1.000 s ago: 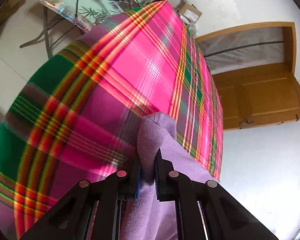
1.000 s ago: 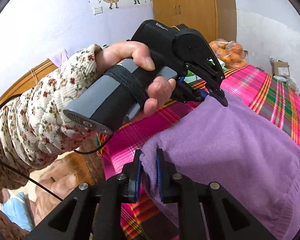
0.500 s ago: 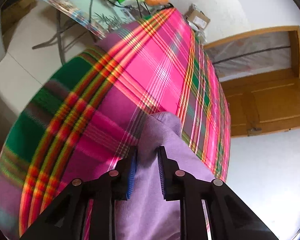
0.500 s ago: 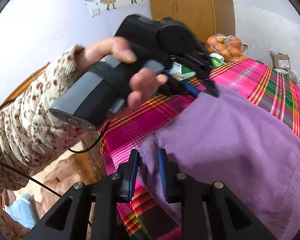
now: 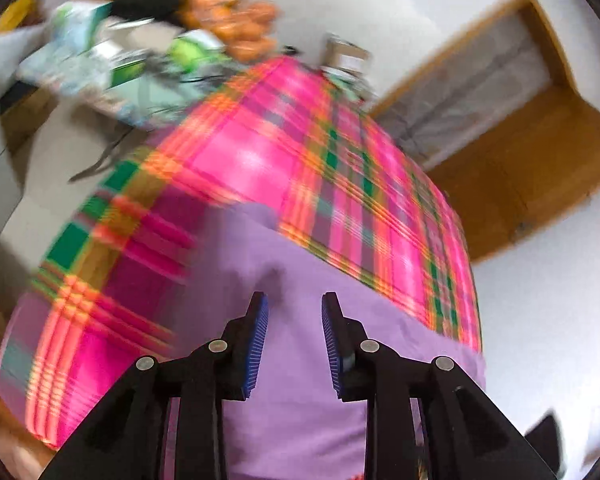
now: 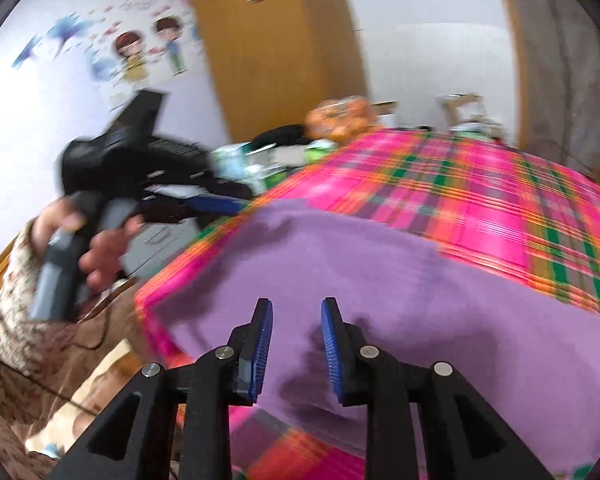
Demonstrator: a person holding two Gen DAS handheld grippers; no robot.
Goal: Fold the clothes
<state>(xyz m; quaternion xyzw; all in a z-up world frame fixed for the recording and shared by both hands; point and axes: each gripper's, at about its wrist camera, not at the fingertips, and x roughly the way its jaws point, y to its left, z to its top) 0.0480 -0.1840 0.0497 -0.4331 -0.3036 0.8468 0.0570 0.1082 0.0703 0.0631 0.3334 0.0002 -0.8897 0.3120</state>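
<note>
Hovering open over purple garment

Left hand-held gripper (image 5: 294, 300) and right hand-held gripper (image 6: 296, 306): both with jaws spread, holding nothing. Purple garment (image 6: 380, 280) lies flat on plaid-covered tabletop (image 6: 480, 184), near its edge. Frames motion-blurred.

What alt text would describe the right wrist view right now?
The right gripper is open above a purple garment lying flat on a pink plaid cloth. At left, a hand holds the left gripper clear of the garment. The picture is motion-blurred.
</note>
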